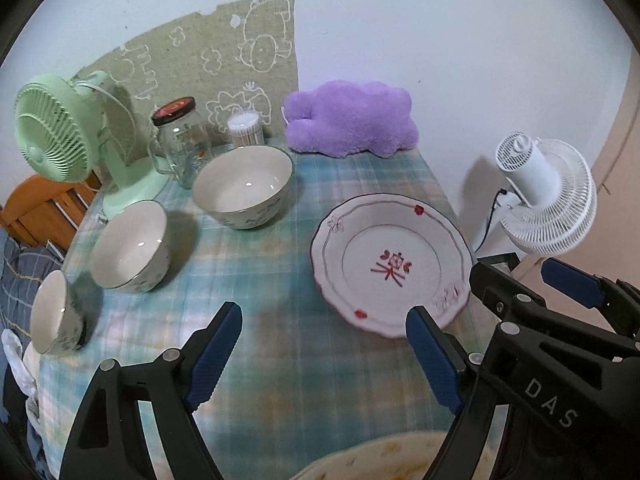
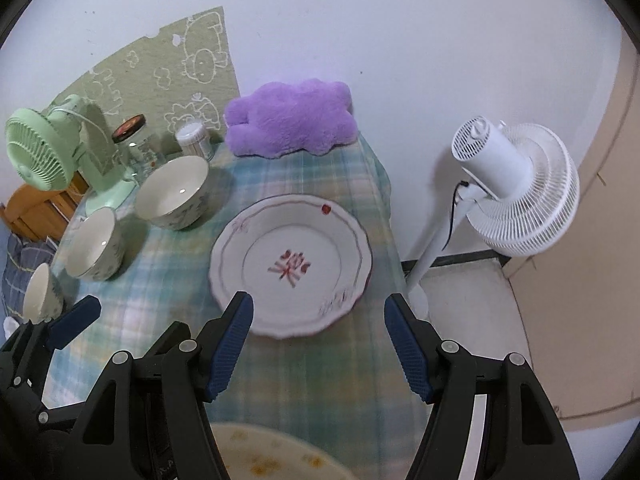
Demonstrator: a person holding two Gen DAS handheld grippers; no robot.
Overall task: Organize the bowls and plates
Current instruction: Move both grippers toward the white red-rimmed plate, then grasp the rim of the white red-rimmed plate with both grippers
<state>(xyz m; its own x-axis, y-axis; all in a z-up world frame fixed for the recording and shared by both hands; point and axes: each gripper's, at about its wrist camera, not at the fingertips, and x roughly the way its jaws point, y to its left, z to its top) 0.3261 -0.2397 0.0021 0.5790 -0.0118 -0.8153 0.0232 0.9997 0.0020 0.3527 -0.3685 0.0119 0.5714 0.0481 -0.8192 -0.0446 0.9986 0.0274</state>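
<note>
The left gripper (image 1: pixel 324 326) hangs with its jaws spread and nothing between them, above the checked tablecloth (image 1: pixel 260 264). The right gripper (image 2: pixel 319 318) is likewise spread and empty, its fingertips over the near rim of the red-patterned plate (image 2: pixel 290 266), which lies toward the table's right edge. Three bowls run along the left edge: large bowl (image 1: pixel 244 188), medium bowl (image 1: pixel 130 246), small bowl (image 1: pixel 54 312). A second plate (image 2: pixel 264 456) sits at the near edge.

The letters "DAS" stand on the right hand-held gripper (image 1: pixel 516 276) (its black body, white print).
</note>
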